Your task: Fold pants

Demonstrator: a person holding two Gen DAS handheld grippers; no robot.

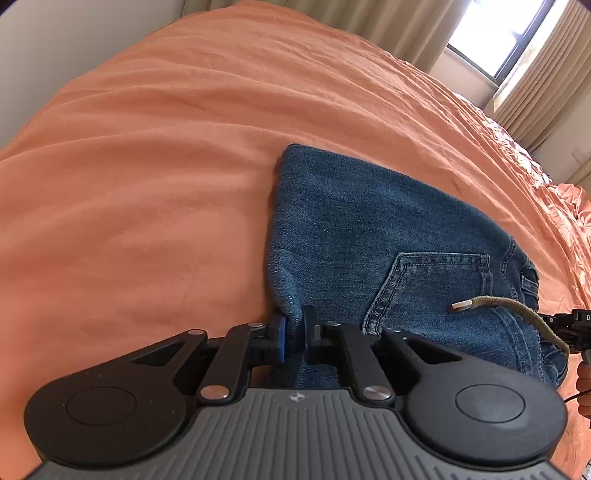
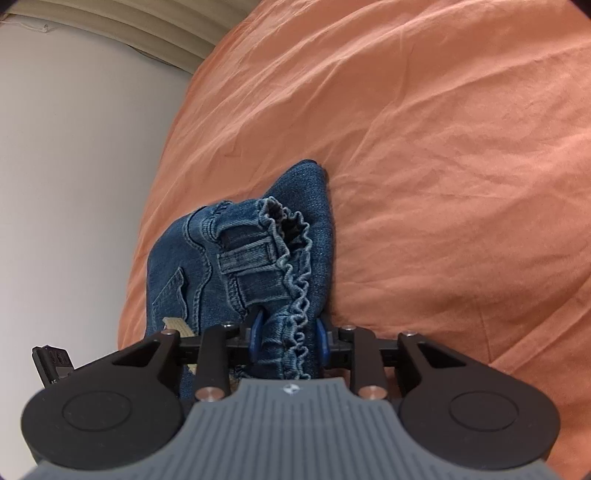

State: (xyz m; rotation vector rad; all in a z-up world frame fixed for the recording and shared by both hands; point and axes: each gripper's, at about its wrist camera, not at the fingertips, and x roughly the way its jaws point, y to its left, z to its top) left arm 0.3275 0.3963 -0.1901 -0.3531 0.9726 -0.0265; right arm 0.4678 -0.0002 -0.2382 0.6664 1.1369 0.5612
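Blue denim pants (image 1: 369,229) lie folded into a short stack on the orange bedspread (image 1: 155,177). A back pocket faces up, and a tan drawstring (image 1: 509,306) with a metal tip lies across it. My left gripper (image 1: 294,338) is shut on the near left corner of the folded denim. In the right wrist view the pants (image 2: 280,254) show their ruffled elastic waistband. My right gripper (image 2: 289,338) is shut on that waistband edge. The right gripper's black body also shows at the far right of the left wrist view (image 1: 570,328).
The orange bedspread (image 2: 443,166) spreads wide around the pants. A window (image 1: 491,33) with beige curtains (image 1: 546,81) stands beyond the bed. A pale wall (image 2: 74,166) borders the bed on the left of the right wrist view.
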